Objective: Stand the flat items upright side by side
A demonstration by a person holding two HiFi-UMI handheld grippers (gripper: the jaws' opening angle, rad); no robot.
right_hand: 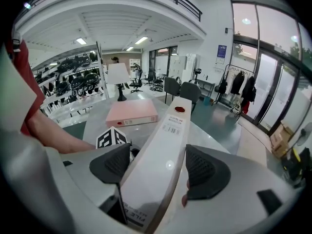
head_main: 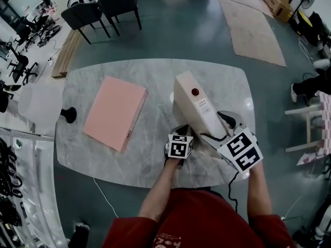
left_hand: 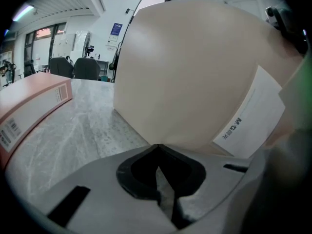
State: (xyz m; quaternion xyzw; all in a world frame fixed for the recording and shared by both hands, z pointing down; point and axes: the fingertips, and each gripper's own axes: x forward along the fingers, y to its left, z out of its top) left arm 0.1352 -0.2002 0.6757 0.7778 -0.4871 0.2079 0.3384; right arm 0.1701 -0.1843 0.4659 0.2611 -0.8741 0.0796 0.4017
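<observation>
Person's red top (head_main: 201,221) at 6 o'clock, left gripper (left_hand: 157,147) closed and empty, tips against the white binder (head_main: 192,107), right gripper (right_hand: 158,162) clamped on that upright binder's spine, 3 o'clock on the table (head_main: 155,76), pink binder (head_main: 115,111) flat at 9 o'clock, chairs (head_main: 103,6) beyond at 11

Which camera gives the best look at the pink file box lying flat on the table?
The head view: the pink file box shows whole from above, flat on the table. The right gripper view shows it small and distant, spine toward the camera. The left gripper view catches only part of it at the left edge.
</observation>
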